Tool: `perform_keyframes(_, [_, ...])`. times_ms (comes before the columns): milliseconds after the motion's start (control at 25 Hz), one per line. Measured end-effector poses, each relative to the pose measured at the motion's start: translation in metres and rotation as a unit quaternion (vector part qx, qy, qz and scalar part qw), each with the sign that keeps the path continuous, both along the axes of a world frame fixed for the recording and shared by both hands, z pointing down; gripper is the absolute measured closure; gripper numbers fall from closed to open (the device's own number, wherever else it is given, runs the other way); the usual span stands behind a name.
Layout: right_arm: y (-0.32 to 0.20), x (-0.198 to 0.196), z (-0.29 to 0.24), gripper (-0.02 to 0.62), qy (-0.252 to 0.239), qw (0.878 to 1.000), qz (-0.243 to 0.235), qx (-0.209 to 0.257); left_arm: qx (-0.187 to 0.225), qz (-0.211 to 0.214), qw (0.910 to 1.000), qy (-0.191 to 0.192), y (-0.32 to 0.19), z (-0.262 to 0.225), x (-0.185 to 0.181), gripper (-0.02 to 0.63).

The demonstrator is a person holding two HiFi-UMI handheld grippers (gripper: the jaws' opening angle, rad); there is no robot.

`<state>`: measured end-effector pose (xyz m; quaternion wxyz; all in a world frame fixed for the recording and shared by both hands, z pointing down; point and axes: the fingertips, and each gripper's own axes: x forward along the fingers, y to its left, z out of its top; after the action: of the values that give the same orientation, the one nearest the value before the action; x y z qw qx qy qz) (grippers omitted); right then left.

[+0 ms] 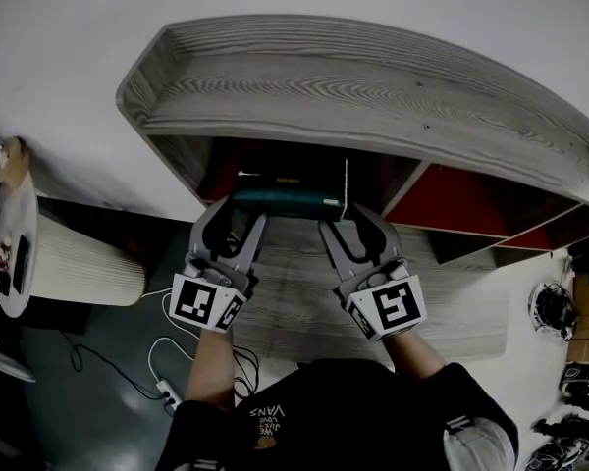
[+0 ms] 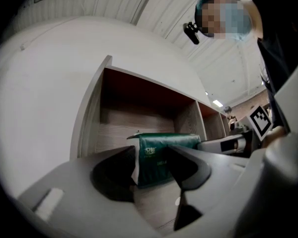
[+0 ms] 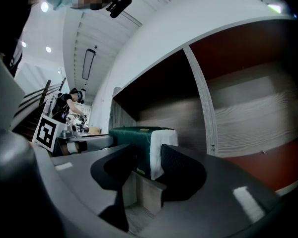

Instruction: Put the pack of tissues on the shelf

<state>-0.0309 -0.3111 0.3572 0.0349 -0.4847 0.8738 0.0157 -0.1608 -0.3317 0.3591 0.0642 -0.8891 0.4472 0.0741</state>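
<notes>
Grey-wood shelf [image 1: 373,96], leftmost compartment: our left gripper [image 1: 240,216] pinches one end of the green pack of tissues [image 1: 287,202] at the front edge, our right gripper [image 1: 351,219] clamps the other. We judge it light, soft and slick-wrapped; gentle holds at both ends suit it.

Head cam sits up high and stares almost straight down, so you get the left claw [image 1: 238,226], the right claw [image 1: 351,229] and the top of the shelf [image 1: 373,96] from above, not that close. Each claw cam rides low behind its own jaws and looks roughly level, right up close, into the compartment [image 2: 139,118] just ahead of the claw. Each one catches the other claw off to the side. All three share the pack of tissues [image 1: 285,202] spanning from one claw to the other.
</notes>
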Motion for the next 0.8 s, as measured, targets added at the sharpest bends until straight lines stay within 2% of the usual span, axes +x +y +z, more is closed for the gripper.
perform_keyframes(360, [0.001,0.008,0.009,0.431,-0.026,0.999,0.001,-0.026,-0.015,-0.01,0.9997,0.014,0.002,0.003,-0.007,0.371])
perform_keyframes(680, [0.019,0.008,0.004,0.435,-0.002,1.0,0.012,-0.014,-0.029,-0.041,0.9985,0.023,0.021,0.006,-0.02,0.371])
perform_keyframes(800, [0.022,0.005,0.002,0.543,-0.005,1.0,0.01,-0.01,-0.038,-0.042,0.9982,0.023,0.027,0.011,-0.019,0.373])
